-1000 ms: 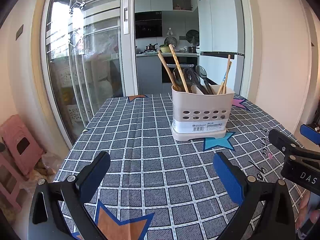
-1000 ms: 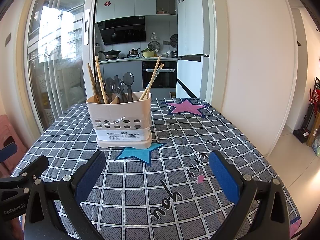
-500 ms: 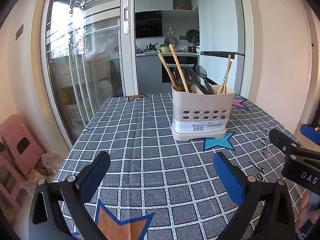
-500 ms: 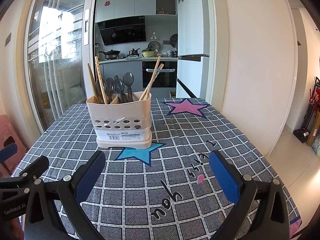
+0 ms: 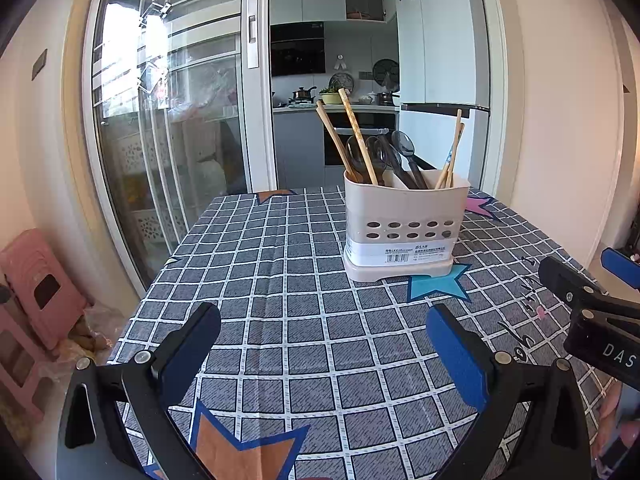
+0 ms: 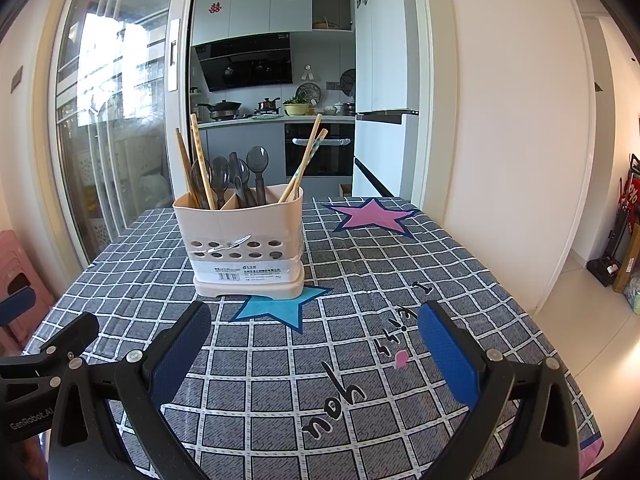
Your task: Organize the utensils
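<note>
both tools spread wide, nothing between the blue pads, both hovering over the worktop (image 5: pixel 280 264) and touching nothing. left tool (image 5: pixel 320 344) sits left of the right tool (image 6: pixel 314 334); each shows at the edge of the other's view. right tool's side reads "das" in the left view, left tool's side reads "genrobot.ai" in the right view.

holder (image 6: pixel 244 248) stands upright near the middle of the worktop, ahead of both tools and well apart from them, its base touching the tip of a blue star (image 6: pixel 280 306) on the checked cloth (image 6: pixel 360 264). white label with a barcode and small print across the holder's front, too small to read. holder is split into compartments: two chopsticks (image 5: pixel 352 140) lean left in the left one, dark spoons (image 6: pixel 240 176) in the middle, two more chopsticks lean right on the right side. cloth has "you" and script lettering printed near the right tool, plus a pink star (image 6: pixel 372 216) further back. red double-happiness stickers on the kitchen cabinets (image 6: pixel 256 4).
</note>
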Tool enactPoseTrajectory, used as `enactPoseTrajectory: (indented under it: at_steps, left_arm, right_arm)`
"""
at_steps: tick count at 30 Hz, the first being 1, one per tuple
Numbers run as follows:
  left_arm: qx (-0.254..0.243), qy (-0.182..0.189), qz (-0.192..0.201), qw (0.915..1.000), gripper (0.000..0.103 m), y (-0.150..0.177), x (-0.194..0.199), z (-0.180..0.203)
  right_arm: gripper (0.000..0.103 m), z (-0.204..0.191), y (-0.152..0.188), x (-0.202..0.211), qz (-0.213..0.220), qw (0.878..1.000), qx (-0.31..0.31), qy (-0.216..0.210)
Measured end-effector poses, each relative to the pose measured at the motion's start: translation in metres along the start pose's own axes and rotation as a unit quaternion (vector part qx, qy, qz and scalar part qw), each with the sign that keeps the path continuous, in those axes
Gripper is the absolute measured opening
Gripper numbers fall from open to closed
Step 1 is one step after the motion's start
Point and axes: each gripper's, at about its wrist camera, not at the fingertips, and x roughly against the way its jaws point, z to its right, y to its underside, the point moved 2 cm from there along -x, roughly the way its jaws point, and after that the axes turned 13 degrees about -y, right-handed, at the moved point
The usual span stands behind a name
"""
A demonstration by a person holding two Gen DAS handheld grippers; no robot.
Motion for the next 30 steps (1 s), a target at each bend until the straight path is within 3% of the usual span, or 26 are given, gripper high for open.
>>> enactPoseTrajectory:
  at_steps: [30]
  left_arm:
    - [0.006,0.003,-0.01,0.9999,0.103,-0.001,-0.0017,-0.002]
  right_arm:
    - [0.103,-0.0008,0.0001,-0.0004,0.0,1.0,0.0,0.0]
